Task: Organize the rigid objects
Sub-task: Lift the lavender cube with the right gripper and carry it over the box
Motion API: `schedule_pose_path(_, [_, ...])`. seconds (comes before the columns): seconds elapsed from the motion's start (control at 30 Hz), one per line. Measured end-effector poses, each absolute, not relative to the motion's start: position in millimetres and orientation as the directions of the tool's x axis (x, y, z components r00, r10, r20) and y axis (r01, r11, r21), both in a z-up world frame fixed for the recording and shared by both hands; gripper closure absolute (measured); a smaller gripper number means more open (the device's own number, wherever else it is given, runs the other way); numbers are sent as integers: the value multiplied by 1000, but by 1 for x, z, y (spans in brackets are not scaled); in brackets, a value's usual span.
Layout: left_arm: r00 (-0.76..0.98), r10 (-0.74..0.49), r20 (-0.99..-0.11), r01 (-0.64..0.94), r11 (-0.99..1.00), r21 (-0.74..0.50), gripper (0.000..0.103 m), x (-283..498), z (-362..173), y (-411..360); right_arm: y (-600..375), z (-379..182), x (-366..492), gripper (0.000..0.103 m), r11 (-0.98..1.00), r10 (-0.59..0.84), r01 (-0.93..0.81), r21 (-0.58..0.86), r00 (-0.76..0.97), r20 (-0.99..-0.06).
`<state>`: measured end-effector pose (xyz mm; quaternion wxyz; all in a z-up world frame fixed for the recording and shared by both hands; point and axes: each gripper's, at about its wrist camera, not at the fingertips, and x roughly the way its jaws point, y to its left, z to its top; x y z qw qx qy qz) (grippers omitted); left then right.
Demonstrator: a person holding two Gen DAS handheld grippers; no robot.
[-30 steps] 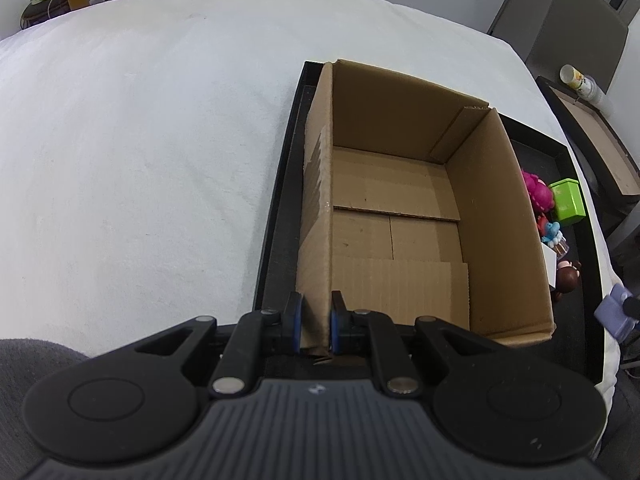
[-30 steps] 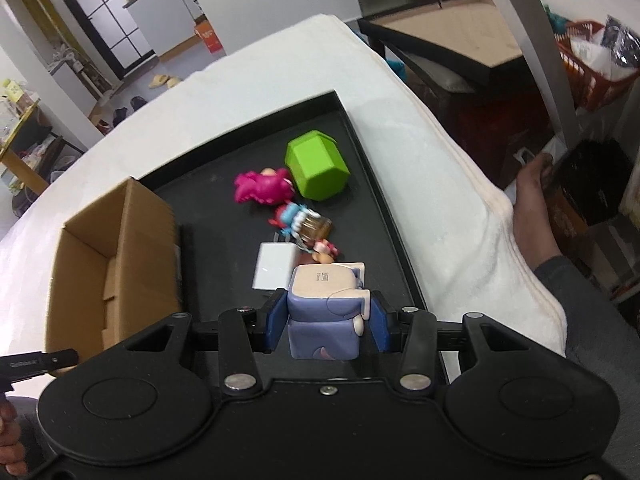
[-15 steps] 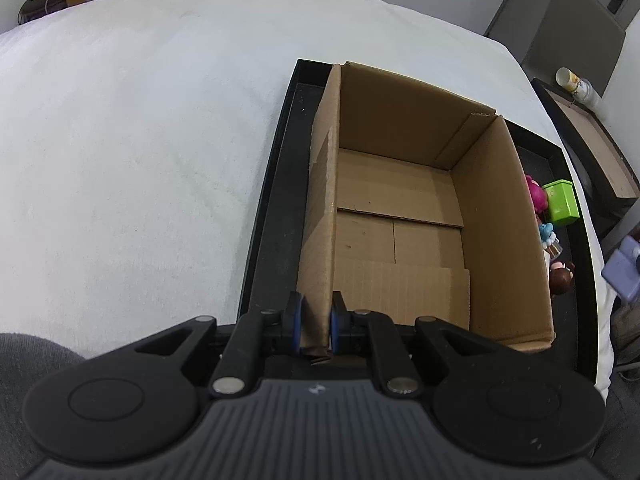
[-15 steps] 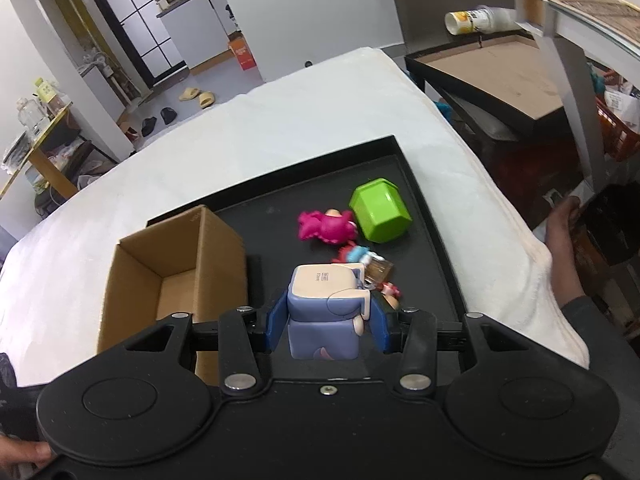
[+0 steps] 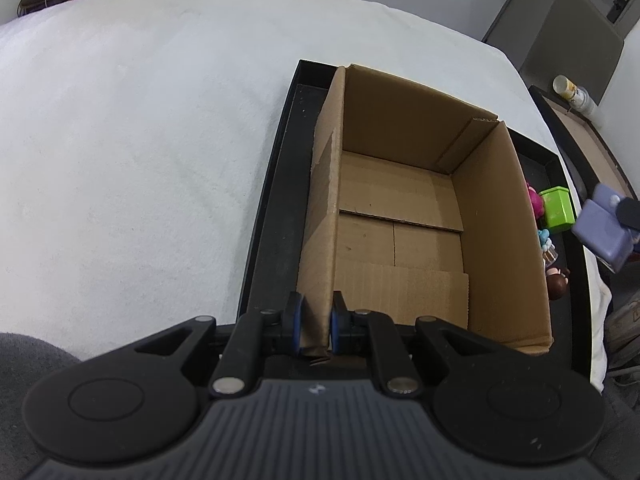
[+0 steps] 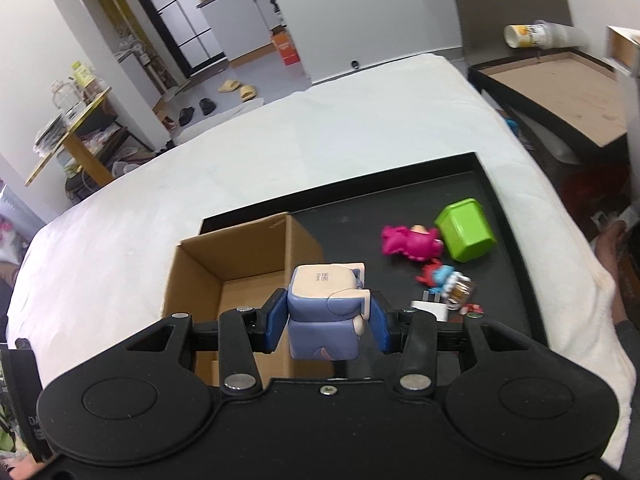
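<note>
An open cardboard box (image 5: 404,216) stands empty on the left half of a black tray (image 5: 276,216). My left gripper (image 5: 315,322) is shut on the box's near left wall. My right gripper (image 6: 327,318) is shut on a blue cube toy with a cream top (image 6: 325,312), held in the air above the box's right wall (image 6: 304,248). That blue cube toy (image 5: 604,226) also shows at the right edge of the left wrist view. On the tray right of the box lie a green block (image 6: 466,234), a pink figure (image 6: 408,242) and a small red and blue figure (image 6: 440,278).
The tray (image 6: 508,240) rests on a white cloth-covered table (image 5: 140,140). A small white piece (image 6: 430,309) and a brown-headed figure (image 5: 558,280) also lie on the tray. A dark side table with a lying cup (image 6: 536,34) stands to the right. A person's hand (image 6: 612,236) is at the right.
My right gripper has risen and moved left with the blue cube toy, from above the small figures to above the box's right wall. The left gripper has stayed on the box wall.
</note>
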<state>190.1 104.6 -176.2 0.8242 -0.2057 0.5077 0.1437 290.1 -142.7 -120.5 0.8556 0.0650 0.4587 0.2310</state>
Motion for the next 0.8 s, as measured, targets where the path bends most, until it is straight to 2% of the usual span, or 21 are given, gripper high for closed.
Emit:
schedule_pose_path(0.4, [444, -10, -896, -433, 873, -225, 88, 190, -175, 109, -85, -118, 292, 60, 848, 497, -425, 317, 430, -753])
schedule_pose_path(0.8, [443, -47, -895, -440, 859, -263, 88, 191, -177, 114, -39, -142, 289, 60, 829, 486, -476, 295, 350, -801])
